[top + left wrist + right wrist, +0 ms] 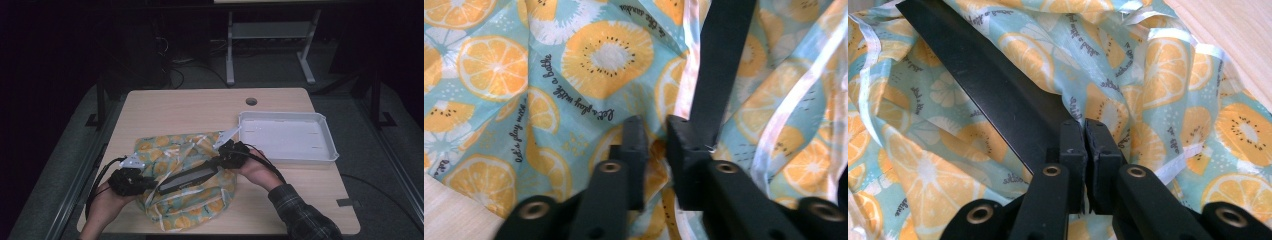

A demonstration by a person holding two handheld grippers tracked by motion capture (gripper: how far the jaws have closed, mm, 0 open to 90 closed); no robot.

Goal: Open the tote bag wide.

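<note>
A light-blue cloth [185, 197] printed with orange and kiwi slices lies crumpled on the table's near half. A black strap [187, 179] runs taut across it between my two grippers. In the high view my left gripper [150, 184] is at the strap's left end. In the left gripper view its jaws [658, 137] stand close together with a fold of the cloth [574, 65] bunched between them, and the strap [721, 60] ends against the right jaw. My right gripper [218, 161] holds the other end. Its jaws [1084, 132] are pressed together where the strap [993, 85] meets them.
A white tray [330, 150] stands at the right of the wooden table [190, 107], close to my right hand. A cable hole [251, 101] is near the far edge. White ribbon trim [794, 100] loops over the cloth. Desk legs and cables are on the floor beyond.
</note>
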